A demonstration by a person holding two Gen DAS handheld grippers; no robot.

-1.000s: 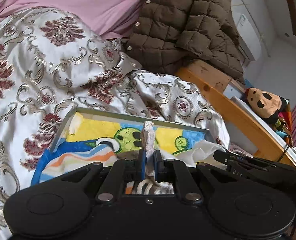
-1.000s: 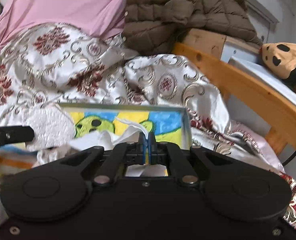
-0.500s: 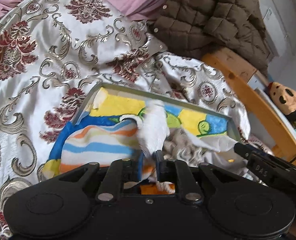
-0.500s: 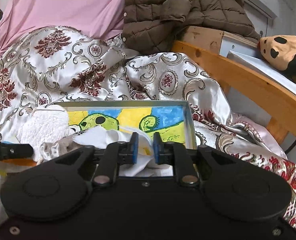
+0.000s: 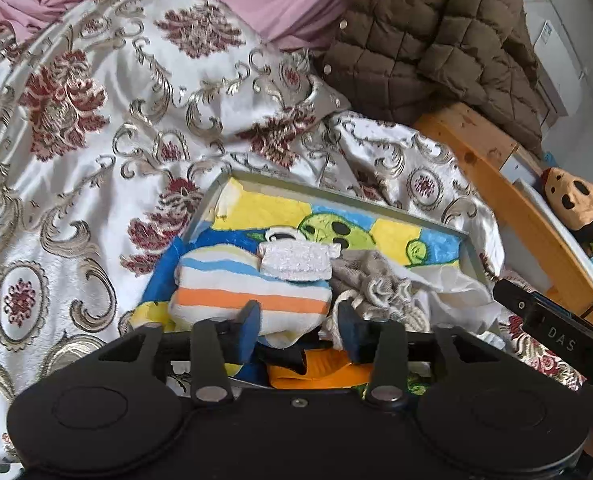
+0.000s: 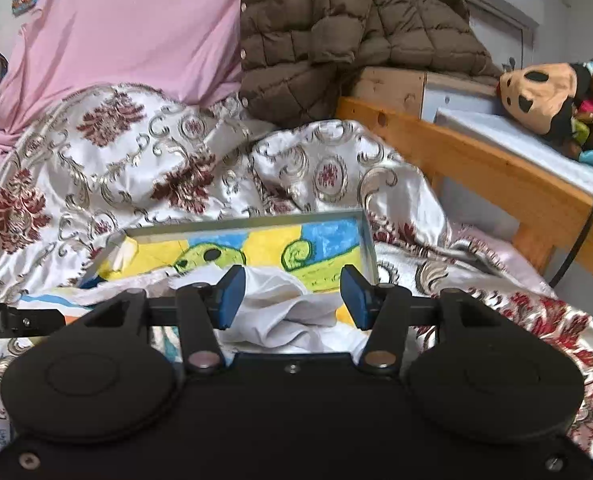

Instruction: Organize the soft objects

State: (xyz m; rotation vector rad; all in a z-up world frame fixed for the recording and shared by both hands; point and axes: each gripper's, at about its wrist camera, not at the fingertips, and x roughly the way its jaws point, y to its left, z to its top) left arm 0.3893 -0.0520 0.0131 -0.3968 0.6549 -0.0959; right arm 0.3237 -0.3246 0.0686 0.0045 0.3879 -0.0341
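Note:
A shallow grey tray (image 5: 332,194) lined with a cartoon towel lies on the bed. In it lie a folded white fluffy cloth (image 5: 296,260), a striped towel (image 5: 240,288), a grey knitted piece (image 5: 372,280) and a white cloth (image 5: 452,288). My left gripper (image 5: 298,330) is open and empty just in front of the striped towel. My right gripper (image 6: 292,294) is open over the crumpled white cloth (image 6: 280,304), which lies loose in the tray (image 6: 366,236).
A floral satin quilt (image 5: 96,140) covers the bed around the tray. A pink sheet (image 6: 128,32) and a brown quilted jacket (image 5: 428,36) are piled behind. A wooden bed rail (image 6: 476,164) and a plush toy (image 6: 540,92) stand at the right.
Both grippers opened. The left one let go of the white fluffy cloth, which now lies folded on the striped towel. The right one let go of the white cloth.

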